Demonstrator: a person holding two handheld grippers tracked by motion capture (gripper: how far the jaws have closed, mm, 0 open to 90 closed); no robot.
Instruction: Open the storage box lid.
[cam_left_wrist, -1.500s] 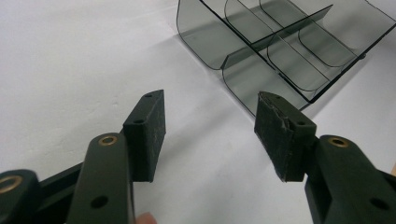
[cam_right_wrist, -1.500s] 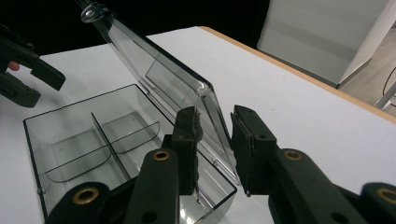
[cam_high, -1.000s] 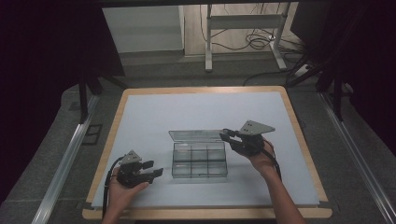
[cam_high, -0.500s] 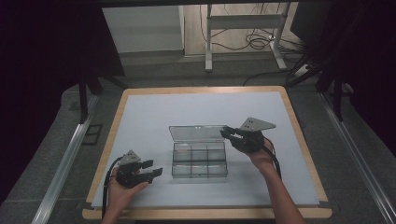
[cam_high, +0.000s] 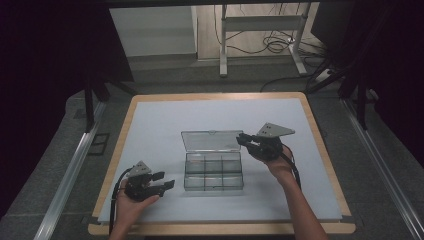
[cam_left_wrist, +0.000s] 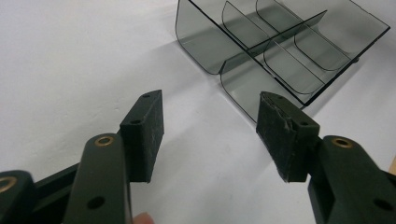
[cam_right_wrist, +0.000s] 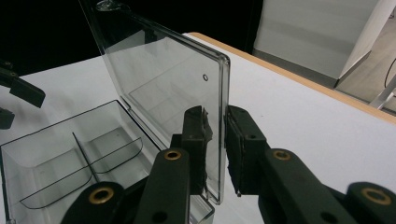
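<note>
A clear smoky plastic compartment box (cam_high: 213, 172) sits mid-table with its hinged lid (cam_high: 211, 141) standing nearly upright at the far side. My right gripper (cam_high: 241, 140) is at the lid's right edge. In the right gripper view the lid (cam_right_wrist: 163, 79) runs between the pads of that gripper (cam_right_wrist: 217, 140); the jaws have just been closing and now pinch its rim. My left gripper (cam_high: 165, 181) rests low on the table left of the box. Its jaws (cam_left_wrist: 210, 126) stand open and empty, pointing at the box's near corner (cam_left_wrist: 280, 46).
The white mat (cam_high: 150, 125) lies on a wood-edged table (cam_high: 320, 135). The box's compartments (cam_right_wrist: 56, 154) hold nothing. Beyond the table's far edge stand a metal stand (cam_high: 260, 40) and loose cables. Metal rails run along both sides on the floor.
The lid has swung up from lying tilted back to nearly upright, with the right gripper shifting slightly left with it. The left gripper has stayed put.
</note>
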